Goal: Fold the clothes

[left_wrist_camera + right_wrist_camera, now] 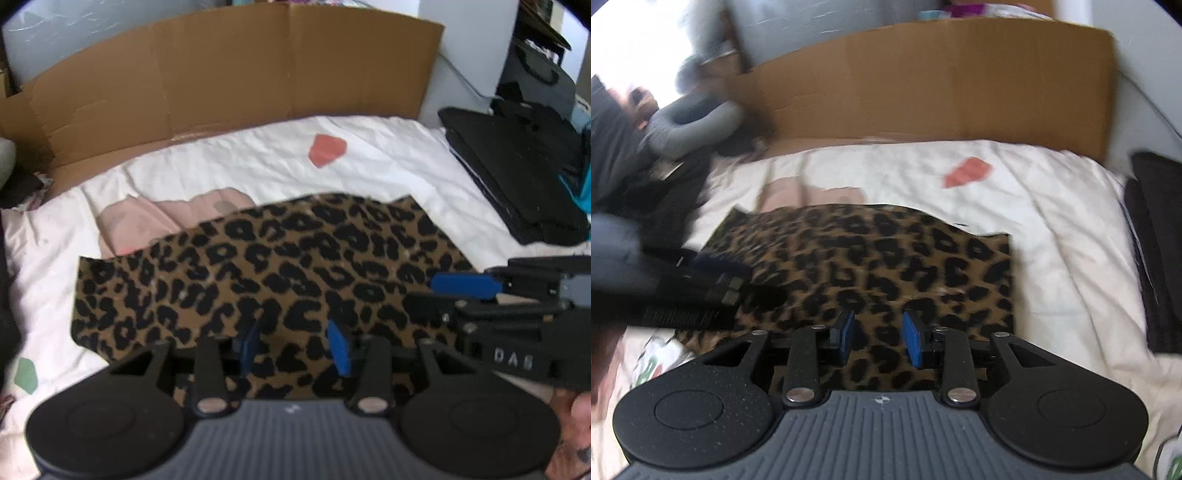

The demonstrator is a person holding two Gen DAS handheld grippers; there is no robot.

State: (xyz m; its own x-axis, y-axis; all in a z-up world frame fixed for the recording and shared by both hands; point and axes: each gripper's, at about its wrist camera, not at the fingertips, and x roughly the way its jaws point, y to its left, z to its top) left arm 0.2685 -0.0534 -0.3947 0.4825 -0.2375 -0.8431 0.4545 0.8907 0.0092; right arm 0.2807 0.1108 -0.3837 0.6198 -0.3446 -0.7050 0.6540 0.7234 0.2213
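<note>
A white bedcover [369, 166] fills the scene, with a cardboard sheet [229, 74] standing along its far edge and a black case [517, 177] to the right. The leopard-print garment [886, 258] lies flat mid-bed, overlapping a pink garment [147, 221]. The left gripper [295, 347] and right gripper [879, 338] hover over its near edge, jaws partly apart, gripping nothing.
</note>
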